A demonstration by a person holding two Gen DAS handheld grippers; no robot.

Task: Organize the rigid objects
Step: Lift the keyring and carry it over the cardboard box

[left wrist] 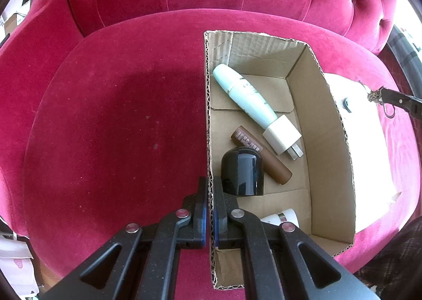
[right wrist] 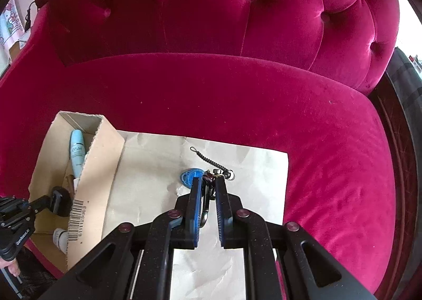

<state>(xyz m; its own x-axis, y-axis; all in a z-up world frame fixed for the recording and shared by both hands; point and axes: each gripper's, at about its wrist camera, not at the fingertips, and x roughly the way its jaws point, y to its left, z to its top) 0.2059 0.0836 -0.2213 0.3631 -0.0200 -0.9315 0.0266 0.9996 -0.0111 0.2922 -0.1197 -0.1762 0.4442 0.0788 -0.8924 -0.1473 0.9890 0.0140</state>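
— What did the left claw have?

— It was clamped on the near wall of a corrugated cardboard box, blue pads pressed to either face of the ragged edge. The box sat on a tufted crimson velvet chair.

— And inside the box?

— A pale mint tube lay slantwise, its tapered end touching a white square plug with metal prongs. Beside them lay a matte brown cylinder, and a glossy black rounded cap stood just inside the gripped wall. A white pot showed partly behind the claw.

— The right claw?

— Closed on a dark keyring bundle over a creased white paper sheet beside the box. A blue teardrop fob lay at the left fingertip, and a braided black cord trailed away across the sheet.
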